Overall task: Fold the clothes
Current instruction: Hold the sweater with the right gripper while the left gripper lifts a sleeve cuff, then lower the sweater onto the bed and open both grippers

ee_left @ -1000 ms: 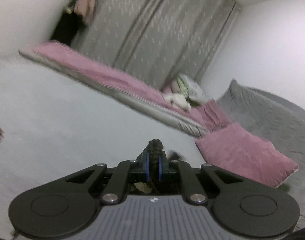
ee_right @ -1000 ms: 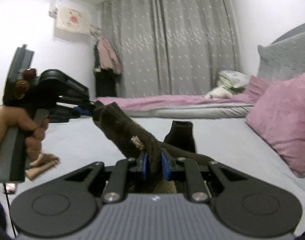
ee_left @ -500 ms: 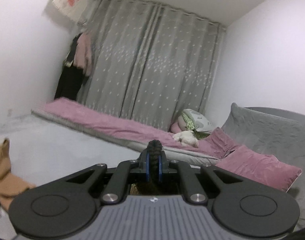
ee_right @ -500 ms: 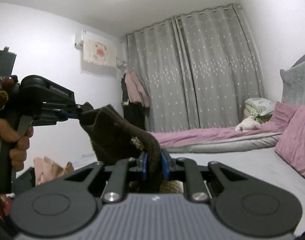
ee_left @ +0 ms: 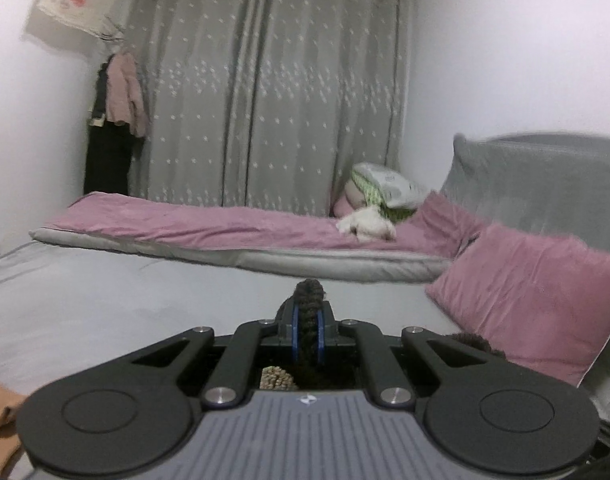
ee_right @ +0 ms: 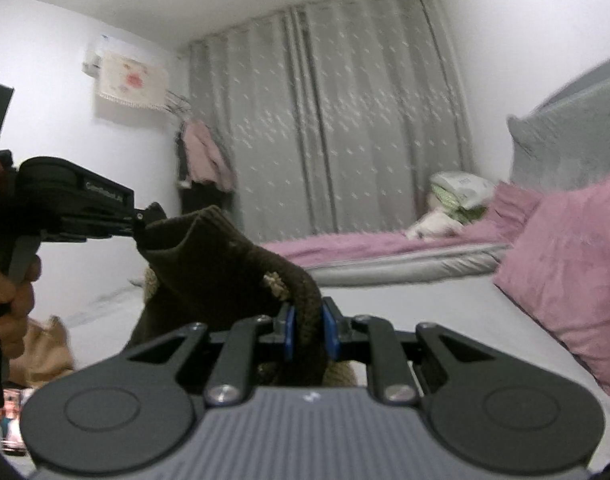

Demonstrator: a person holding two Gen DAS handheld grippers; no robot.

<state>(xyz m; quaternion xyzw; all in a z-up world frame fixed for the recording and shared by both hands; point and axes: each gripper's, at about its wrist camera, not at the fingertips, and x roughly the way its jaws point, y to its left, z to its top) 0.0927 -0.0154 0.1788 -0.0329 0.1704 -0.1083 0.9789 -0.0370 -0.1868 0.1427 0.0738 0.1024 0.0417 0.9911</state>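
Lifted higher off the grey bed [ee_right: 445, 320], the dark knit garment [ee_right: 225, 264] hangs stretched between my left gripper [ee_left: 308, 334] and right gripper [ee_right: 308, 332], both clamped tight on it.

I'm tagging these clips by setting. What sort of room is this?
Most likely a bedroom in a home. A grey bed fills the foreground with a pink pillow at its head, a pink quilt lies along it, and closed grey curtains cover the far wall.
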